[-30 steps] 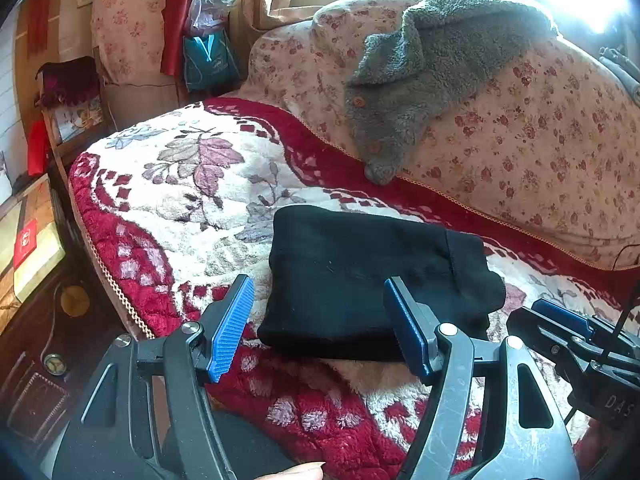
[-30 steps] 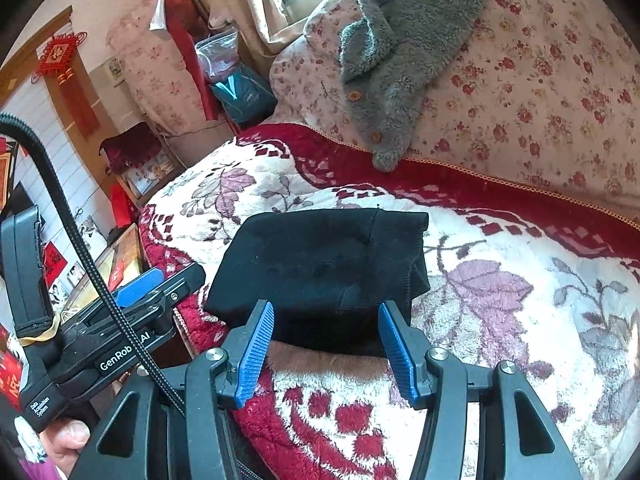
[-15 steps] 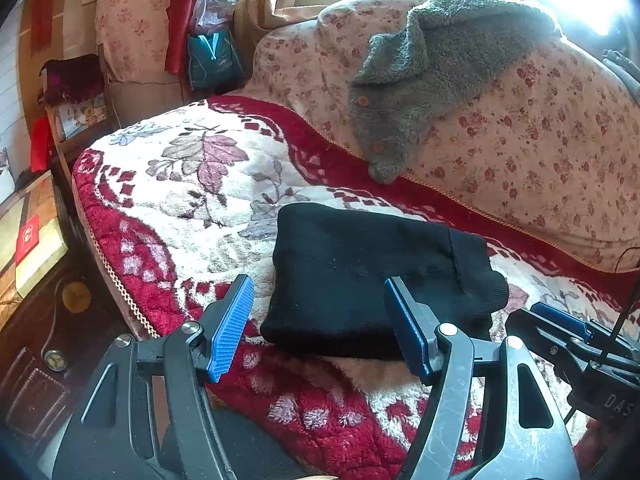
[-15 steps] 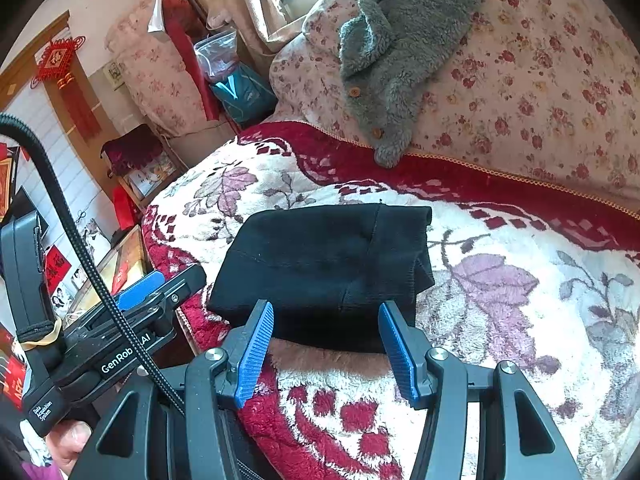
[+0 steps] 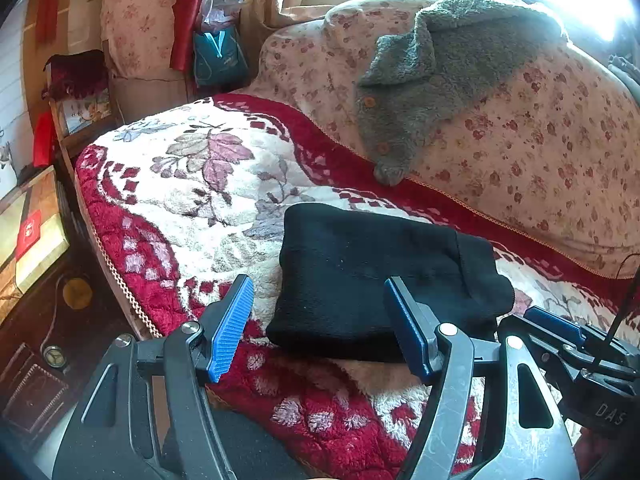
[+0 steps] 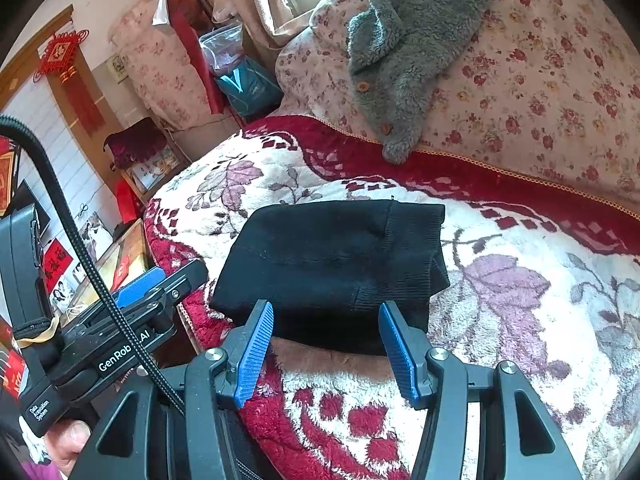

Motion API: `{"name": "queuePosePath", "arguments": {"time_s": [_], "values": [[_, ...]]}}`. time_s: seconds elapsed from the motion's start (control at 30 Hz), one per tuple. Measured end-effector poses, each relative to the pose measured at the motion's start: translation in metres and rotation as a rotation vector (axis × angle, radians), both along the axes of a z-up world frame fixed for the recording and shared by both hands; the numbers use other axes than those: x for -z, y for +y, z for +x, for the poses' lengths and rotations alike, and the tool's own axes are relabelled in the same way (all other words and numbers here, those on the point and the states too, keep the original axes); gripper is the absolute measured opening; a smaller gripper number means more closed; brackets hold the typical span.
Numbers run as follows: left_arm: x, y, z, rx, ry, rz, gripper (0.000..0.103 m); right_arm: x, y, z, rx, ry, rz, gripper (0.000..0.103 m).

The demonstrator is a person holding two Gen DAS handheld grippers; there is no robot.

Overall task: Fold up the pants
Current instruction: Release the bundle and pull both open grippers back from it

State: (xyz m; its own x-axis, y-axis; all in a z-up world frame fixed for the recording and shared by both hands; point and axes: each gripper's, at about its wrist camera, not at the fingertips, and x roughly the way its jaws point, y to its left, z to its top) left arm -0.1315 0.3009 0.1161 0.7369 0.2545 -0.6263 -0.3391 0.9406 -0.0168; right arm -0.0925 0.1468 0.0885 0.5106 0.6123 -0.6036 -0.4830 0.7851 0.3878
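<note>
The black pants [image 5: 372,276] lie folded into a thick rectangle on the red and white floral blanket [image 5: 192,200], near its front edge. They also show in the right wrist view [image 6: 332,256]. My left gripper [image 5: 320,328] is open and empty, held just in front of the pants' near edge. My right gripper [image 6: 326,350] is open and empty, also just short of the pants. Each gripper shows in the other's view, the right one [image 5: 560,336] at the right and the left one [image 6: 132,300] at the left.
A grey fleece jacket [image 5: 436,76] drapes over the floral sofa back [image 5: 540,140]. A teal bag [image 5: 218,56] hangs at the far left end. A low wooden table [image 5: 32,232] stands left of the blanket's edge.
Both grippers have drawn back slightly from the folded pants, which now sit a little farther up in both views. The pants have not moved and both grippers stay open.
</note>
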Motion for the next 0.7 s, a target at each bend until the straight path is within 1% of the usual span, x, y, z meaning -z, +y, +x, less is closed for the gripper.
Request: {"name": "queuePosePath", "arguments": {"time_s": [0.43, 0.57, 0.63, 0.7], "values": [[0.001, 0.001, 0.000, -0.001, -0.004, -0.005, 0.068, 0.004, 0.002, 0.002, -0.011, 0.012, 0.002, 0.053], [0.001, -0.003, -0.003, 0.001, -0.027, 0.027, 0.068, 0.005, -0.001, 0.002, -0.011, 0.015, 0.008, 0.053], [0.000, -0.009, -0.002, 0.014, -0.031, 0.037, 0.068, 0.004, -0.007, 0.001, -0.003, 0.012, 0.016, 0.053], [-0.001, -0.020, 0.000, 0.051, -0.027, 0.032, 0.068, 0.001, -0.018, 0.001, 0.016, 0.002, 0.020, 0.053]]}}
